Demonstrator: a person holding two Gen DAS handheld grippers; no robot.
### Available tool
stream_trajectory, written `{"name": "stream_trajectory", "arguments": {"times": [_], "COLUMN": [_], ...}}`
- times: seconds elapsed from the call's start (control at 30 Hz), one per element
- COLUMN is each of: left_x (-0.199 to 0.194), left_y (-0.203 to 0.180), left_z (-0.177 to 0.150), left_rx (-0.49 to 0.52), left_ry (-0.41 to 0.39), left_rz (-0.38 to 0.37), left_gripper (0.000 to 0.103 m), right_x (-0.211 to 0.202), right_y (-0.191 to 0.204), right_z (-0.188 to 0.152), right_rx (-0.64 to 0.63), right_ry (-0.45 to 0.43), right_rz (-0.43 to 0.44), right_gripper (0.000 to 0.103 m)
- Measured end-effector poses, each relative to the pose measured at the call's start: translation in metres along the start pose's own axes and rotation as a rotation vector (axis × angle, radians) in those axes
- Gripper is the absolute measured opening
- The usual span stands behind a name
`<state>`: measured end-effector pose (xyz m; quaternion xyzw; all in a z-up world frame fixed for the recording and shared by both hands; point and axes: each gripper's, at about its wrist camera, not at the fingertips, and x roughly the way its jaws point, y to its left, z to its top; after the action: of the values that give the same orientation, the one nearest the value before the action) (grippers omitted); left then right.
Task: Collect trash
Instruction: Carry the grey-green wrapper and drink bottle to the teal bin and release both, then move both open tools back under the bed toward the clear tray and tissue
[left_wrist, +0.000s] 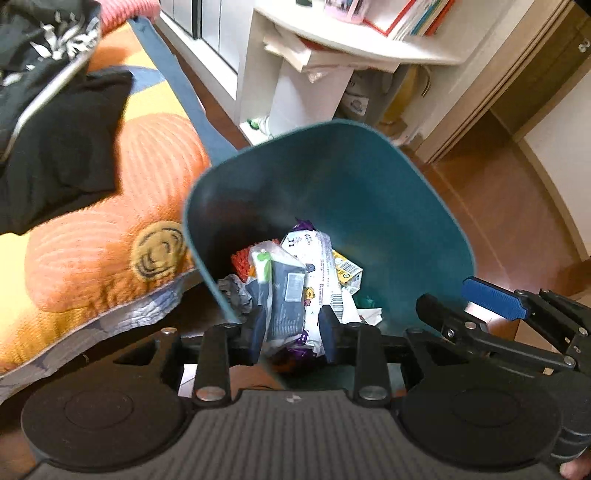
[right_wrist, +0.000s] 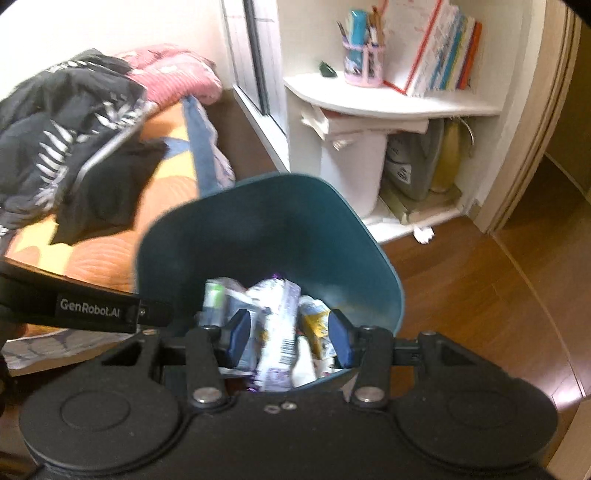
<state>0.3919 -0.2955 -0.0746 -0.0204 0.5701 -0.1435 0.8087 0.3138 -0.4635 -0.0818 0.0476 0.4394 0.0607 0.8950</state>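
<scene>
Two hand-held tools are seen poised over a teal waste bin (left_wrist: 332, 177) on a bedroom floor. The left tool (left_wrist: 293, 326) is held steeply downward above the bin's mouth; its blue pads are parted a little, with a clear bag (left_wrist: 280, 291) of dark wrapping framed between them, though whether the pads press on it cannot be told through the blur. The right tool (right_wrist: 290, 341) is held alongside, its jaws spread wide and nothing gripped; crumpled packets (right_wrist: 277, 317) in the bin are merely seen through the gap. The placing suggests litter is being dropped in, the bin having been set beside the bed (left_wrist: 110, 206) within easy reach. The collected trash lies heaped at the bin's bottom: wrappers, a barcode-printed packet, a small yellow carton (left_wrist: 347, 273). A scrap of white paper (right_wrist: 423, 234) remains on the wooden floor (right_wrist: 480, 295) below a white corner shelf (right_wrist: 388, 99) stacked with books. Dark clothing (left_wrist: 62, 147) is strewn over the orange quilt.
</scene>
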Motion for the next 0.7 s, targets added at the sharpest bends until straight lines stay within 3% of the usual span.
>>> {"name": "stream_trajectory", "arguments": {"times": [0.33,0.7], "left_x": [-0.094,-0.174], "left_y": [0.039,0.132], "left_z": [-0.028,-0.087], "left_rx": [-0.016,-0.097], "left_ry": [-0.112,-0.201], "left_rz": [0.005,0.064], "left_gripper": [0.030,0.032], "right_x": [-0.066,-0.097], "right_y": [0.060,0.153], "right_z": [0.005,-0.005], "right_rx": [-0.088,-0.217], "right_ry": [-0.077,-0.107], "right_rz": [0.089,0.229], "right_gripper": [0.047,0.047]}}
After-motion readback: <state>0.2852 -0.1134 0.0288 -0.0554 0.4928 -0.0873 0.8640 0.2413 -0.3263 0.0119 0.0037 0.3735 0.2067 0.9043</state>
